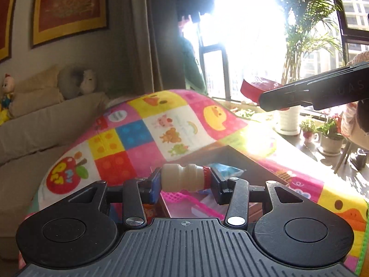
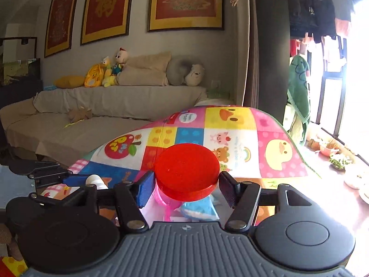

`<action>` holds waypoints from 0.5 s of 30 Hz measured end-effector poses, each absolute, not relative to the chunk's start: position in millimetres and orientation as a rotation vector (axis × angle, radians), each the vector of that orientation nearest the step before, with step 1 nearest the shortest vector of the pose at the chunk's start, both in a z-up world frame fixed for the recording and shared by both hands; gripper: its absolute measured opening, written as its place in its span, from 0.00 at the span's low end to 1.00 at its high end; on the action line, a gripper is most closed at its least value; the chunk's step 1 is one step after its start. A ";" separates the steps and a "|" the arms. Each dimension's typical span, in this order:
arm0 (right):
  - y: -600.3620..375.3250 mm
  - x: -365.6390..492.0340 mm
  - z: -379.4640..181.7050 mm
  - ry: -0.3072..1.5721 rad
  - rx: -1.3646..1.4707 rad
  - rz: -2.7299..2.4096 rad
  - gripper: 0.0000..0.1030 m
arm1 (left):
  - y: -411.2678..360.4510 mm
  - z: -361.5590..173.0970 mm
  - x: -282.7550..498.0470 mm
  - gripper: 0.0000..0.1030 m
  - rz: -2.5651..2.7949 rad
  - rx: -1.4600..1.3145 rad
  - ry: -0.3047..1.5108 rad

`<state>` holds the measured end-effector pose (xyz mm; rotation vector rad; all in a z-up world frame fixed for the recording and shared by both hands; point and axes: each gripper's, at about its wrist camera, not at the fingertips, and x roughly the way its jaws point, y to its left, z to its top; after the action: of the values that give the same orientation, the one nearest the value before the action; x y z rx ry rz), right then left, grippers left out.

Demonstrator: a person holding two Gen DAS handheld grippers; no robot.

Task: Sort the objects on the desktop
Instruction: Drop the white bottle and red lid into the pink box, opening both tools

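Observation:
My left gripper point(image 1: 184, 181) is shut on a small beige drink bottle point(image 1: 182, 177) with a red cap, held sideways above an open cardboard box point(image 1: 233, 155). My right gripper point(image 2: 186, 183) is shut on a flat round red box point(image 2: 186, 172), held above the same box. In the left wrist view the right gripper point(image 1: 263, 100) enters from the right, high over the table, with the red box point(image 1: 256, 87) in it. In the right wrist view the left gripper point(image 2: 76, 181) and the bottle point(image 2: 95, 182) show at the lower left.
A bright cartoon tablecloth point(image 1: 147, 133) covers the table. The box holds a pink mesh item point(image 1: 182, 196) and a blue-white packet point(image 2: 198, 210). A beige sofa point(image 2: 80, 120) with plush toys stands behind. Potted plants point(image 1: 329, 133) stand by the sunlit window at right.

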<state>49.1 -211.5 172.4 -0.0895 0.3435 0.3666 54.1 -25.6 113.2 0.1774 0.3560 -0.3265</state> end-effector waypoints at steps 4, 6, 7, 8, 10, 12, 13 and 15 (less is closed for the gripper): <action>-211.7 68.7 174.5 0.359 -0.075 0.354 0.60 | -22.7 97.2 68.5 0.66 -0.309 0.137 0.437; -211.1 73.2 168.0 0.381 -0.078 0.361 0.60 | -13.6 85.3 59.0 0.73 -0.307 0.131 0.450; -210.4 77.7 163.2 0.400 -0.076 0.369 0.60 | -8.6 78.6 54.5 0.73 -0.298 0.132 0.465; -208.7 82.0 157.8 0.422 -0.073 0.374 0.60 | -3.4 72.5 50.9 0.74 -0.290 0.129 0.482; -202.1 92.1 144.0 0.473 -0.065 0.383 0.60 | 4.9 63.0 46.8 0.76 -0.271 0.116 0.515; -195.4 103.1 130.2 0.519 -0.056 0.397 0.60 | 14.3 55.1 44.6 0.82 -0.248 0.103 0.544; -190.6 107.4 122.3 0.548 -0.056 0.405 0.60 | 18.6 51.8 43.6 0.85 -0.235 0.098 0.553; -185.3 117.6 109.4 0.604 -0.037 0.403 0.61 | 28.2 46.5 43.2 0.87 -0.202 0.091 0.567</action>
<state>117.6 -185.3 109.4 -0.0370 0.6042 0.4033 43.2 28.2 46.5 0.0906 0.5669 -0.2017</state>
